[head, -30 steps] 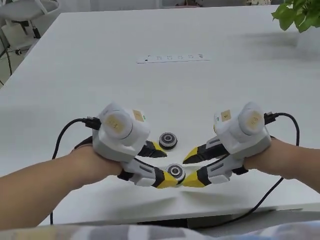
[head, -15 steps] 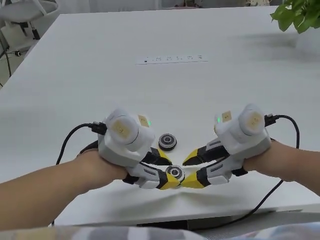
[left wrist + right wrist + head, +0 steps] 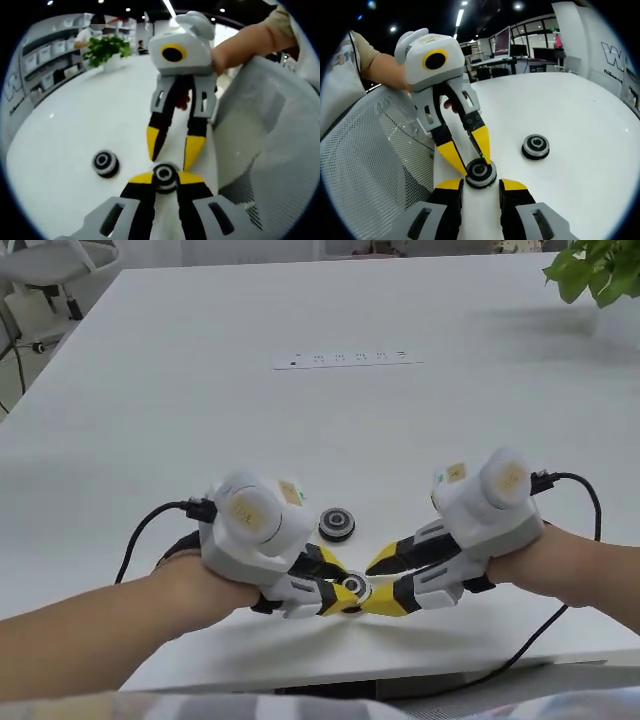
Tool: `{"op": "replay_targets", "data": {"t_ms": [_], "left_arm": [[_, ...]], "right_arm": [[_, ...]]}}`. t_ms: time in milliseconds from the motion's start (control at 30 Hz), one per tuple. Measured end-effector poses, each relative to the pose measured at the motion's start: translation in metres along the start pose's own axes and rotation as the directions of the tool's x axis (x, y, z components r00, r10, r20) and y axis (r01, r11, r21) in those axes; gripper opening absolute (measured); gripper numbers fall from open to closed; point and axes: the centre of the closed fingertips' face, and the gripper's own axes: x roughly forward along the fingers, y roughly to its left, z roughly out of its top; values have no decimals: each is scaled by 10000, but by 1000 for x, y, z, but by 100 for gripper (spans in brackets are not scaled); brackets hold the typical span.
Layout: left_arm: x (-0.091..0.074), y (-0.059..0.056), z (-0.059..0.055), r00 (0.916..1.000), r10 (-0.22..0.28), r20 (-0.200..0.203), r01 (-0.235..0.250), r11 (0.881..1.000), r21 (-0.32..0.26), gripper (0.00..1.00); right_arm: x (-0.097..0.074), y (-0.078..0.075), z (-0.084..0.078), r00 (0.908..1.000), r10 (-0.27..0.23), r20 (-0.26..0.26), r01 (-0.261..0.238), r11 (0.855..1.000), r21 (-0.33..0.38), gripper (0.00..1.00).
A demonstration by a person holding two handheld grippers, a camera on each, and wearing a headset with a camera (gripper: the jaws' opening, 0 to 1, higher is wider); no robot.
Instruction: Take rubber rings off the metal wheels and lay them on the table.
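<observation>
My left gripper (image 3: pixel 342 586) pinches the near wheel (image 3: pixel 352 586), right gripper (image 3: pixel 372 584) spread beside it; no rings (image 3: pixel 525 149) off, far wheel (image 3: pixel 336 523) untouched

A white power strip (image 3: pixel 347 358) lies flat toward the far side, about midway across. A green leafy plant (image 3: pixel 597 268) stands at the far right corner, and an office chair (image 3: pixel 50 265) stands off the far left corner. At the near edge is a white mesh chair back (image 3: pixel 375 165), with shelves of white bins (image 3: pixel 45 52) and dark monitors (image 3: pixel 502 42) far off in the room.
</observation>
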Motion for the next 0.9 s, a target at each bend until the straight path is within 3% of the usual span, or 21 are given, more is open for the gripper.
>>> {"op": "replay_targets", "data": {"t_ms": [367,900], "left_arm": [[-1,2,0,9995,296,106,-295,9995,-61,14],[-1,2,-1,9988,455,167,-454,9990,-24,14]], "right_arm": [[2,0,0,9999,-15,162,11,9997,236,24],[2,1,-8,9999,28,-148,-27,9999,97,16]]}}
